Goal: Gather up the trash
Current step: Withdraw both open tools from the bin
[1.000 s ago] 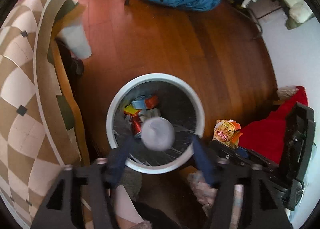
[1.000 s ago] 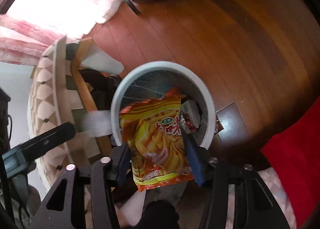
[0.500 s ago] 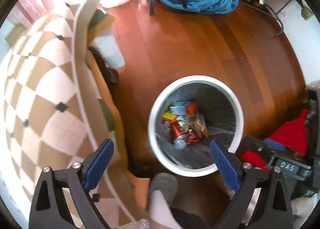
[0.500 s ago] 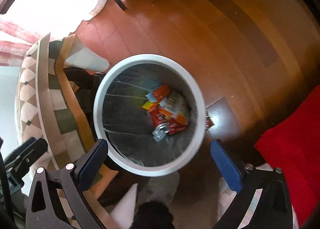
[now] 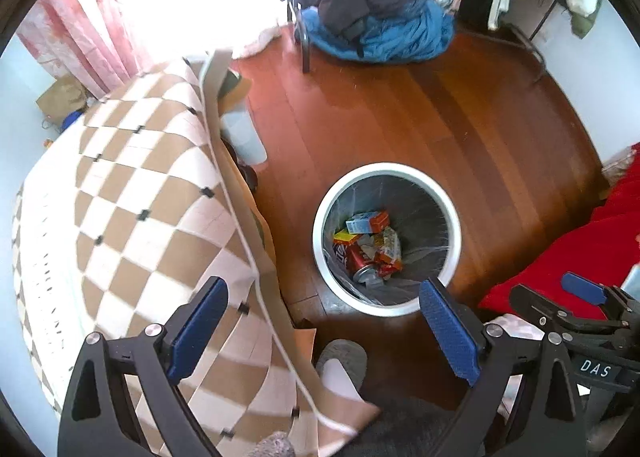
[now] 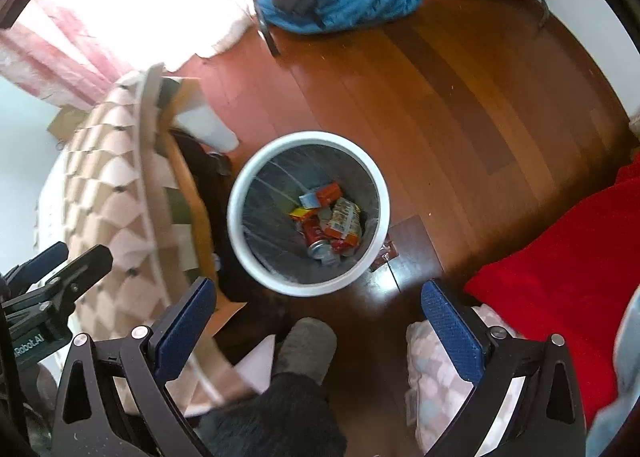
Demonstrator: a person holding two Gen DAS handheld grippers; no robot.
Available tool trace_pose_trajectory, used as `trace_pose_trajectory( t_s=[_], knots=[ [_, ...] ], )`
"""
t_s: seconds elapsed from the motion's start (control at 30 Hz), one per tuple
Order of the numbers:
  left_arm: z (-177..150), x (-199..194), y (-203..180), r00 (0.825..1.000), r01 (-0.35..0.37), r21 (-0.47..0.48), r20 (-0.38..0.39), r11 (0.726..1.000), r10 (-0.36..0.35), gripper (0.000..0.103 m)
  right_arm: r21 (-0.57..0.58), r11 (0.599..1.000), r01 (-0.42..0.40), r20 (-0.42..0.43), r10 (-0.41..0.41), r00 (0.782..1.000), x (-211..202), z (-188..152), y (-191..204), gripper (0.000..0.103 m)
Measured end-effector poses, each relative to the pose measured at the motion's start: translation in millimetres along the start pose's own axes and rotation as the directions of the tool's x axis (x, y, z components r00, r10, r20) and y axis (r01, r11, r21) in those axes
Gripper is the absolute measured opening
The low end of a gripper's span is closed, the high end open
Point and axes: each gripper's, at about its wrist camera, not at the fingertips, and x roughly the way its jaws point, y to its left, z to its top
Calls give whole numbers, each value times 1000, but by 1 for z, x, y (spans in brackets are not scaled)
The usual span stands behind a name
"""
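Both my tongs are spread wide and carry nothing: my left tongs (image 5: 324, 321) and my right tongs (image 6: 320, 325) hang above the round white-rimmed waste bin with a clear plastic liner (image 6: 248, 181), which stands on the reddish wooden plank floor (image 6: 440, 97) just beside the bed under its brown-and-cream checked quilt (image 5: 132, 217). The trash lies at the bottom of the bin: an orange-and-blue drink carton (image 6: 320, 194), a crinkled orange snack bag (image 6: 343, 219) and a red soda can (image 6: 316, 239) lying on its side. I judge all of it light; the bag is soft and slippery foil, best pinched at a flat edge, while the can is stiff but dents, so I would close across its middle. A small dark scrap (image 6: 385, 253) lies on the floor touching the bin's outer wall, possibly a wrapper, though the blur leaves me unsure. If so, it is thin, and I would slide one tip under it.
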Motion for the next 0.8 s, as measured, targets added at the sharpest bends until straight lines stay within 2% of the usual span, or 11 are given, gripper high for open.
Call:
trace_pose_trajectory(
  t_s=[0.23,0.43,0.67,0.8],
  knots=[
    [-25,-86,6,993,44,3,106,999,-45,98,-35,998,-44,77,47,996,-89,-34,27,103],
    [-51,-158,15,976,107,13,189,994,-108,98,-66,992,-106,139,114,984,-162,-66,46,103],
    [-75,-219,29,953,173,19,248,985,-172,98,-115,980,-159,203,180,962,-231,-95,60,103],
    [-86,-237,40,946,195,17,260,981,-193,98,-149,972,-181,211,210,955,-257,-107,70,103]
  ],
)
